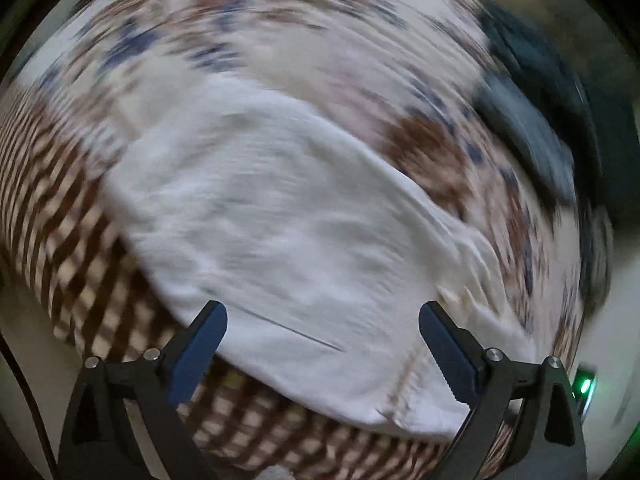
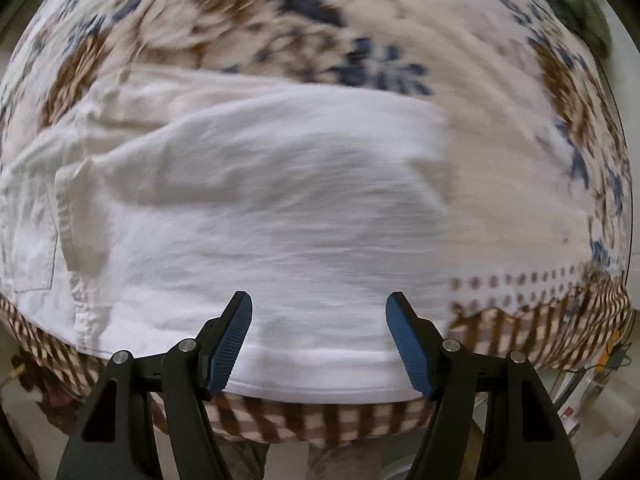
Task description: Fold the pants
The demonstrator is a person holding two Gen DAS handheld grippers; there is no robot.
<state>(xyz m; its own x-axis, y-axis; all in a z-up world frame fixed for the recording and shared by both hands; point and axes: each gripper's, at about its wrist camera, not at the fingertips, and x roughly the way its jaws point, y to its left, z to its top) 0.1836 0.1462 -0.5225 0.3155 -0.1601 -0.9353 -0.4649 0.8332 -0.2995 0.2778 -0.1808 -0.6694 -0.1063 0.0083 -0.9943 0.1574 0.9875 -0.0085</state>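
White pants [image 1: 280,216] lie folded on a floral tablecloth, blurred by motion in both views. In the left wrist view my left gripper [image 1: 322,314] is open and empty, hovering over the pants' near edge close to the waistband seam [image 1: 404,380]. In the right wrist view the pants [image 2: 256,208] spread across the middle, with a pocket at the left [image 2: 32,240]. My right gripper [image 2: 319,304] is open and empty above the pants' near folded edge.
The tablecloth [image 2: 280,20] has brown and blue flowers and a brown checked border [image 2: 320,416] hanging over the table's front edge. A dark grey bundle [image 1: 532,120] lies at the far right in the left wrist view. Cables and clutter [image 2: 600,380] sit beside the table.
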